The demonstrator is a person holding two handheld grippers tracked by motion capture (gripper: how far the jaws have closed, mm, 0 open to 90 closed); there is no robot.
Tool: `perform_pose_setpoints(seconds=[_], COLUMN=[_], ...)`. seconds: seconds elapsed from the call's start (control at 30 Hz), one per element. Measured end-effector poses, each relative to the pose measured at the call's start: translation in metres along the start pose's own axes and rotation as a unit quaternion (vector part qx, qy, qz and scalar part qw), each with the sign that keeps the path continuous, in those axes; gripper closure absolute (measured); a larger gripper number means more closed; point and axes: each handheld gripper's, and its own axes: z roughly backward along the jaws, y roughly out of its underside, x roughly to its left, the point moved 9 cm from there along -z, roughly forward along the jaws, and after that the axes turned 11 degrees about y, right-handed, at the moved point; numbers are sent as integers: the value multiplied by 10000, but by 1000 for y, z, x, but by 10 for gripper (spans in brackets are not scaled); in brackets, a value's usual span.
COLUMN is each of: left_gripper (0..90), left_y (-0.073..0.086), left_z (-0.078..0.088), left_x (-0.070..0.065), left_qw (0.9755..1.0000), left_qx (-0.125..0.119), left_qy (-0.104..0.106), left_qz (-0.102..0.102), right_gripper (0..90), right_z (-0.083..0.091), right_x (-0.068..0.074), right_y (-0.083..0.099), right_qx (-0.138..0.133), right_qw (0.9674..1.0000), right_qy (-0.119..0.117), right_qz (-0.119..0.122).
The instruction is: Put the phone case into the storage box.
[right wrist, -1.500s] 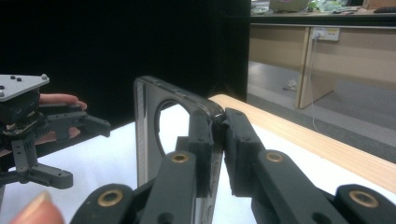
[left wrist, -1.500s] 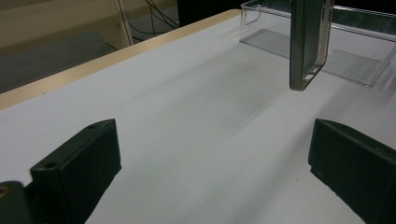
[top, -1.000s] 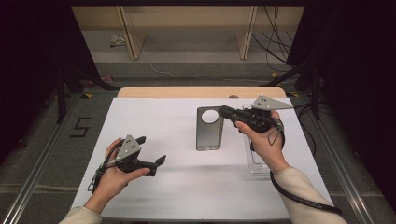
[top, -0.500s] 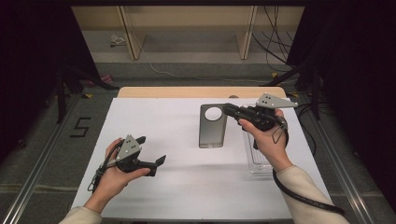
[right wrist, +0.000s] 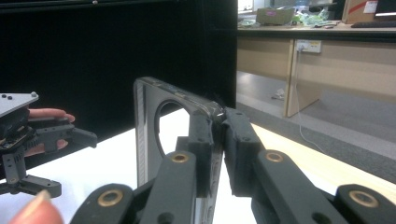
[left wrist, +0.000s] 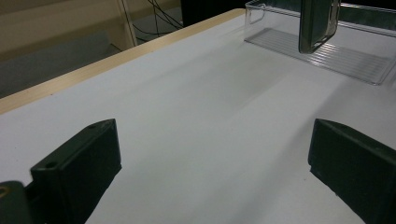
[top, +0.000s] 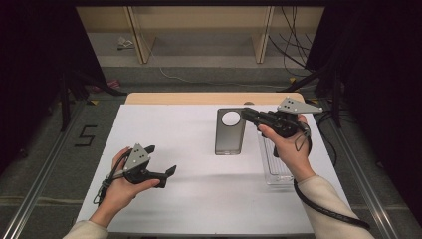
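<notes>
A dark, see-through phone case (top: 230, 135) with a round camera hole hangs above the white table (top: 164, 124), just left of the clear tray (top: 275, 172). My right gripper (top: 247, 115) is shut on the case's top edge; in the right gripper view the jaws pinch the case (right wrist: 149, 126) near its corner, right gripper (right wrist: 217, 135). My left gripper (top: 161, 159) rests low over the table's front left, open and holding nothing. In the left gripper view its jaws stand wide apart, left gripper (left wrist: 210, 172), and the case (left wrist: 317, 21) dangles in front of the tray (left wrist: 336, 58).
The table's far edge is a wooden strip (top: 209, 97). Shelf legs and cables (top: 293, 40) stand on the floor behind. Black curtains close in both sides. The other hand's gripper (right wrist: 51, 135) shows at left in the right gripper view.
My right gripper has carried the phone case a little to the right, toward the clear tray. The left gripper has stayed where it was, open.
</notes>
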Motion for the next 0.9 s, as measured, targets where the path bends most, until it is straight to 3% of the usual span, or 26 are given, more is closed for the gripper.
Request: perform_pose_setpoints(seconds=[0.9], left_gripper=[24], left_y=[1], left_z=[0], left_x=[2], left_qw=[10000], left_qx=[7], left_qy=[-53], left_qz=[8], right_gripper=[824], right_z=[8], right_x=[-18], right_y=[-7], right_qx=[-115], right_qw=[9998], right_qy=[140], right_qz=[23])
